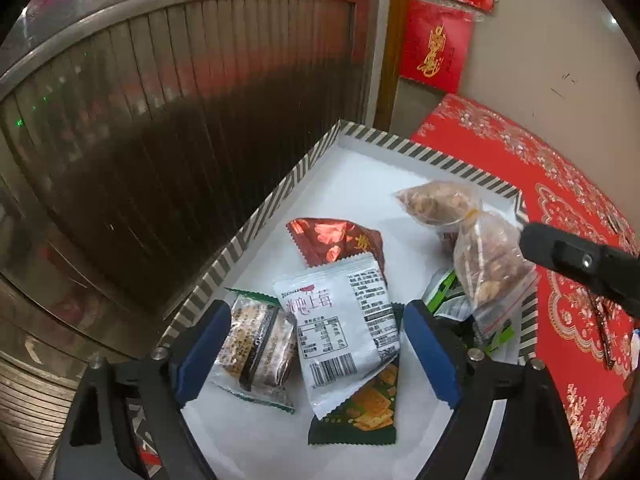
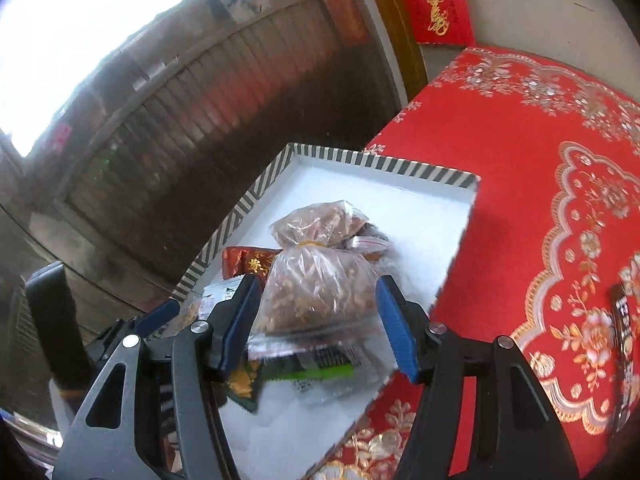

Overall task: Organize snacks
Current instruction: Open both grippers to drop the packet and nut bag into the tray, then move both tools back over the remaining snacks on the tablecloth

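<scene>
**A:** What do you have on the left side?

**B:** My left gripper (image 1: 316, 344) hangs over the striped-rim tray (image 1: 248, 232), jaws spread wide and gripping nothing. Between its blue pads (image 1: 200, 352) lie 3 packets on the white tray floor: a white strawberry packet (image 1: 340, 328), a clear-wrapped brown biscuit pack (image 1: 260, 344) just beside it, and a dark green cracker packet (image 1: 360, 408) partly under the white one. A shiny red packet (image 1: 336, 240) sits farther in, its near edge tucked under the white packet.

**A:** And the right?

**B:** My right gripper (image 2: 320, 320) is partly spread. A clear bag of nuts (image 2: 316, 288) sits between its pads. The left pad looks close to the bag's edge, and the right pad stands clear of it, so I see no pinch. That bag rests in the tray on top of a green-and-white packet (image 2: 320, 364). A 2nd knotted clear bag (image 2: 320, 220) lies just behind it.

**A:** Where is the tray?

**B:** At the edge of a red floral tablecloth (image 2: 520, 200), beside a dark ribbed wall (image 1: 160, 120).
</scene>
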Motion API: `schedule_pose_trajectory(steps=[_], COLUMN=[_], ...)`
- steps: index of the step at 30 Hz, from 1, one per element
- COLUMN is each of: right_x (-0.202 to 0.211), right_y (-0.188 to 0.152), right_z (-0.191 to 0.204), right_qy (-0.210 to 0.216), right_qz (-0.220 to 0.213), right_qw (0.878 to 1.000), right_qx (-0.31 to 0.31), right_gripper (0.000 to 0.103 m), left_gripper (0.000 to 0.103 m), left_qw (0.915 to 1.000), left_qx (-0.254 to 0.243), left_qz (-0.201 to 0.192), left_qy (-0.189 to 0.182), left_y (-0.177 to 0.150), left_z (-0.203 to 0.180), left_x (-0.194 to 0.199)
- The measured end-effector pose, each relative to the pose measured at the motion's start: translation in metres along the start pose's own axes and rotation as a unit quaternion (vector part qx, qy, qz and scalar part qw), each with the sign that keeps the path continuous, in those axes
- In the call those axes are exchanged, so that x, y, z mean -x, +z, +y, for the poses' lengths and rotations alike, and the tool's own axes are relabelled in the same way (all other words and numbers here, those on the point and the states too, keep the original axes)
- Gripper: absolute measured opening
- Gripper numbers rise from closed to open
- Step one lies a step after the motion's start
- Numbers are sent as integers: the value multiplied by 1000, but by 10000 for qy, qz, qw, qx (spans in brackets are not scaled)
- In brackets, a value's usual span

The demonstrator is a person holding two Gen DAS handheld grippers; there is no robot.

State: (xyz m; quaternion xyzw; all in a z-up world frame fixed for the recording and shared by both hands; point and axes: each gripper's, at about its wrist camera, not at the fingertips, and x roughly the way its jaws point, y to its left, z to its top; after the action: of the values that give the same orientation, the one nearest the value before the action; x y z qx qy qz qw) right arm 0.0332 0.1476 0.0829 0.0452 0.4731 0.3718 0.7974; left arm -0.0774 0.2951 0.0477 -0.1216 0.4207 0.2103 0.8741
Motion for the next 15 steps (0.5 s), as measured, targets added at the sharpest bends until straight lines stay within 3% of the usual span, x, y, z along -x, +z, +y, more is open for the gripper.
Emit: schedule_pose_trajectory(steps=[6, 15], right_x=[16, 52], right_y=[-11, -29], right_z=[-8, -33], right_qy=[-140, -486], right_qz=[-71, -233], right_qw=[9999, 9985], right_qx=[-25, -91], right_gripper=[61, 60], left_gripper=[92, 95], left_qw=[9996, 9980], left_qx=[-164, -494], left_qz=[-237, -322], left_qy=[22, -239], left_y=[-1, -3], left_z=[-10, -47], left_x=[18, 31])
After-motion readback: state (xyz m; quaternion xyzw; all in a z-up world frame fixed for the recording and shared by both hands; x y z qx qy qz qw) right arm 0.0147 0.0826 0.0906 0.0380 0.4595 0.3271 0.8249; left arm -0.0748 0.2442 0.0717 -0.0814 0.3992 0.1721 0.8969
